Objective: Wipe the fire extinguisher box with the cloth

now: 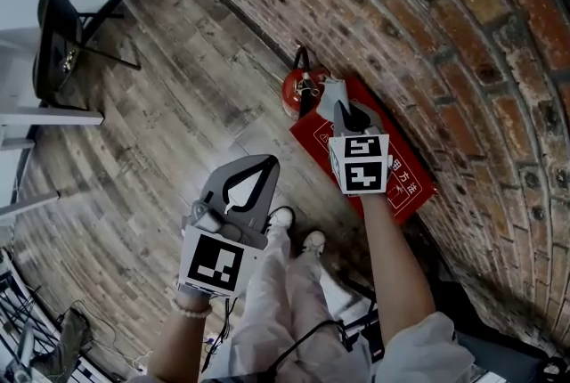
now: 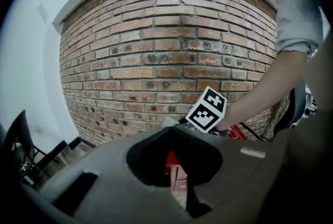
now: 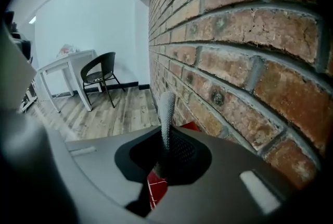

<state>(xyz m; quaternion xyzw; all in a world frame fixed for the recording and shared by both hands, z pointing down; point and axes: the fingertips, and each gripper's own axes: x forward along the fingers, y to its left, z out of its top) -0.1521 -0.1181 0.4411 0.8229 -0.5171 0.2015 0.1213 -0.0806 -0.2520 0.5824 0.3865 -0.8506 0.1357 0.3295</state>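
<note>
My right gripper [image 1: 354, 117] pinches the cloth [image 3: 166, 113] just above the red box [image 1: 411, 187] by the wall [image 1: 463, 34]; my left gripper [image 1: 265, 166] hangs closed, empty.

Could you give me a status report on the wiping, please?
Right gripper shut on cloth, over fire extinguisher box; contact unclear. Left gripper shut, empty, off to the side. Extinguisher stands at box's end.

Head view looks down; gripper views share brick wall [image 2: 156, 61].
</note>
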